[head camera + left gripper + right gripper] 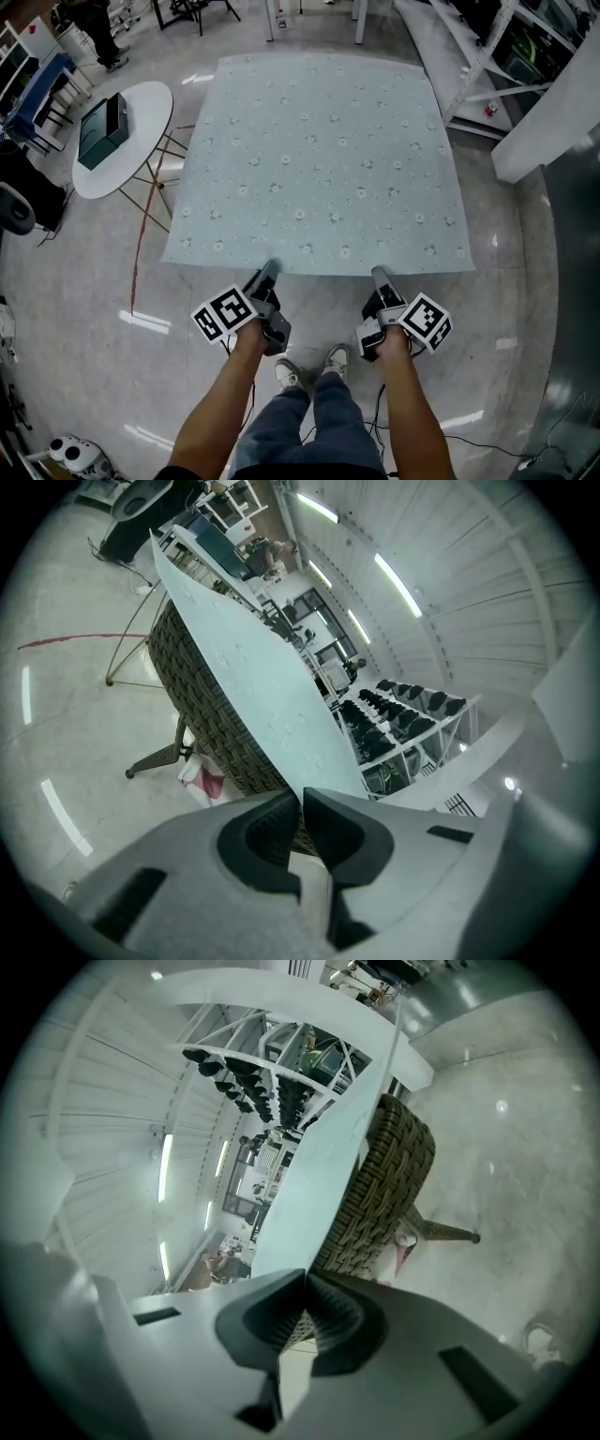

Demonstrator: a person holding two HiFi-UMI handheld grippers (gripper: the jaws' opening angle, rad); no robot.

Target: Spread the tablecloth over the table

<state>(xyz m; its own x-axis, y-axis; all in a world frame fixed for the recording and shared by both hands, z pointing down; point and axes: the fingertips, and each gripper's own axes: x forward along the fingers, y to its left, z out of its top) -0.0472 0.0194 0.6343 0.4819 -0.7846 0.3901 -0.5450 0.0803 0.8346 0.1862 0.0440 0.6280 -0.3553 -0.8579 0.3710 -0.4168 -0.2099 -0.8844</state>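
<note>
A pale blue flowered tablecloth (pixel 319 159) lies flat over a woven wicker table (pixel 202 714), whose brown side shows under the cloth in both gripper views. My left gripper (pixel 270 269) is at the cloth's near edge, left of centre, shut on the hem; in the left gripper view the cloth (pixel 253 667) runs straight into its closed jaws (pixel 302 797). At the same edge, right of centre, my right gripper (pixel 379 275) is shut on the hem too. In the right gripper view the cloth (pixel 314 1185) enters the closed jaws (pixel 306 1281) beside the wicker table (pixel 384 1185).
A round white side table (pixel 141 150) with a dark green box (pixel 101 131) stands at the left. White shelving (pixel 487 66) stands at the back right. A red line (pixel 141 234) crosses the floor. The person's shoes (pixel 314 367) are just behind the grippers.
</note>
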